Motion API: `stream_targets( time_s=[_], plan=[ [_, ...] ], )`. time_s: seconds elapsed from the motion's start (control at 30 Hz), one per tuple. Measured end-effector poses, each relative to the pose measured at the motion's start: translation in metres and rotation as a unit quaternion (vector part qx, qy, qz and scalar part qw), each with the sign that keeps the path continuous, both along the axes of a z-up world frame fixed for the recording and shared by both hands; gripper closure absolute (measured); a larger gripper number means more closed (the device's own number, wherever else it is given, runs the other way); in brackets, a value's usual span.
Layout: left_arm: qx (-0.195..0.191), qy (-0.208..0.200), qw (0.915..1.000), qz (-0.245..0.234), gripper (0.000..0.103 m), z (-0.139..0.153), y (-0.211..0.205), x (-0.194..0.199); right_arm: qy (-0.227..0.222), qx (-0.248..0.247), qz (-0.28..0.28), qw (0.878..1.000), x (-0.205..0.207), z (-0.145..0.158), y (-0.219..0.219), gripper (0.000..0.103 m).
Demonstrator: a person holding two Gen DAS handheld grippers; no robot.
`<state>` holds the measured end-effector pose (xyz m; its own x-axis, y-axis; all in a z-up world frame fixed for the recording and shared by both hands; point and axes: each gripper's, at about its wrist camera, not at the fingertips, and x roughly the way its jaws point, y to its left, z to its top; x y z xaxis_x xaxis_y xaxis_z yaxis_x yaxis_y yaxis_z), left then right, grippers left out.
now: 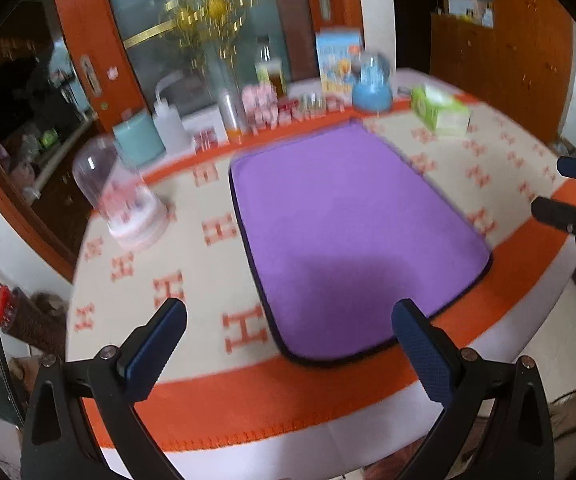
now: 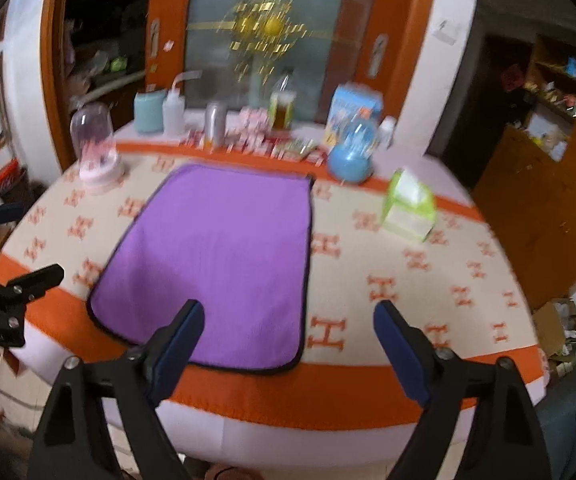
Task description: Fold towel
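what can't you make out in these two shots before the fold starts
- Labels on the small boxes along the table's far edge: motion blur in both wrist views.
- Print on the blue carton: blurred, unreadable.
- Contents of the green tissue box: smeared by blur.
- Underside of the purple towel: it lies flat on the tablecloth.
- Most of the right gripper in the left wrist view: cut off by the frame edge.

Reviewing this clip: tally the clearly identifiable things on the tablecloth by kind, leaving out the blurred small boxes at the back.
Purple towel: 1
Domed globe ornaments, pink and blue: 2
Green tissue box: 1
Light blue canister: 1
White squeeze bottle: 1
Open hand-held grippers, left and right: 2
Total: 8
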<state>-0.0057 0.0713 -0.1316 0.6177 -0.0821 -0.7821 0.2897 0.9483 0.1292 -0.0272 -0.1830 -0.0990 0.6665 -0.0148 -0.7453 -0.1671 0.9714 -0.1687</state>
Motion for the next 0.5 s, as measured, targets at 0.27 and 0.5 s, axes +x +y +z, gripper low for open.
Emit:
stream_targets(
  time_s=[0.27,0.5],
  plan=[
    [-0.015,0.070,0.9967,0.036,0.001,-0.064,0.030,0.013,0.094,0.024,-0.020,0.995,0.025,-0.070,-0.025,0.035],
    [-0.021,0.107,0.9926,0.053,0.001,-0.088,0.038,0.024,0.144,0.052,-0.041,0.987,0.038,-0.102,-0.043,0.047]
  ],
)
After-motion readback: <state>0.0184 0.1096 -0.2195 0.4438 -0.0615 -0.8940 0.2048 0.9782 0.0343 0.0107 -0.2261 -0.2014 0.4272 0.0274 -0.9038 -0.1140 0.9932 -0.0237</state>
